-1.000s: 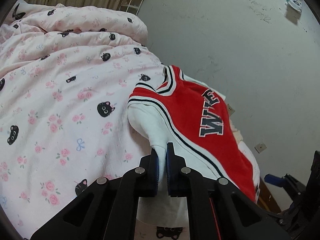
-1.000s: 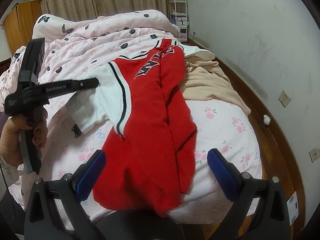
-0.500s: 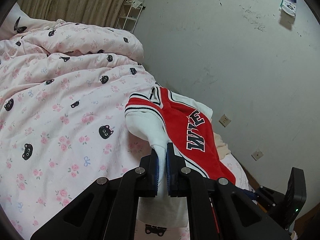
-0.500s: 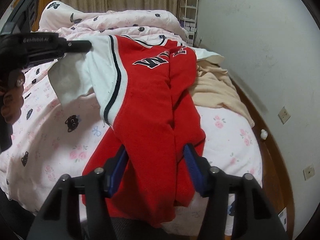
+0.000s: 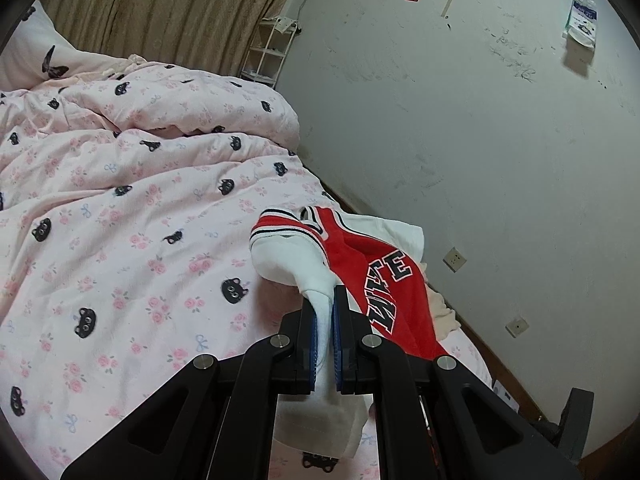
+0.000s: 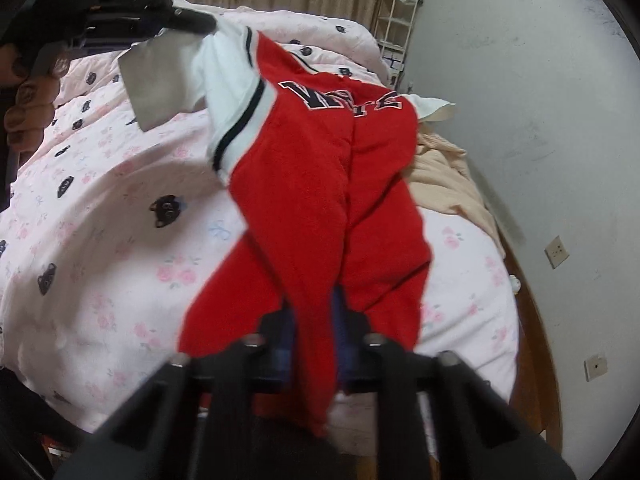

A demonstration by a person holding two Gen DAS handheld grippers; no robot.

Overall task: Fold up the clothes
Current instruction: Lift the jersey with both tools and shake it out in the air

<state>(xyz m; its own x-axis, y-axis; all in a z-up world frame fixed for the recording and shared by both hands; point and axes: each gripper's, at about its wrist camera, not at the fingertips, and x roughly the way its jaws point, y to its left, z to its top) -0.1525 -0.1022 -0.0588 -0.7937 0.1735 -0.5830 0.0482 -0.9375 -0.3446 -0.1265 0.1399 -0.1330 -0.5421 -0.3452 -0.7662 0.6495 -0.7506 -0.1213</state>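
Note:
A red jersey [image 6: 320, 184] with white sleeves, black trim and black lettering is held up over the bed. My left gripper [image 5: 324, 320] is shut on its white sleeve [image 5: 304, 268]; it shows at the top left of the right wrist view [image 6: 192, 22], gripping that sleeve [image 6: 224, 68]. My right gripper [image 6: 316, 320] is shut on the red lower hem, and the fabric stretches between the two grippers. The jersey's red body with lettering [image 5: 384, 280] hangs to the right of my left gripper.
The bed carries a pink quilt [image 5: 120, 220] with cat faces and roses [image 6: 100, 220]. A beige garment [image 6: 448, 172] lies by the wall side. A white shelf rack [image 5: 268, 56] stands in the corner. Wall sockets [image 6: 557, 251] and wooden floor lie to the right.
My right gripper went from wide open to shut on the jersey's red hem. Both grippers rose, lifting the jersey off the quilt and pulling it taut.

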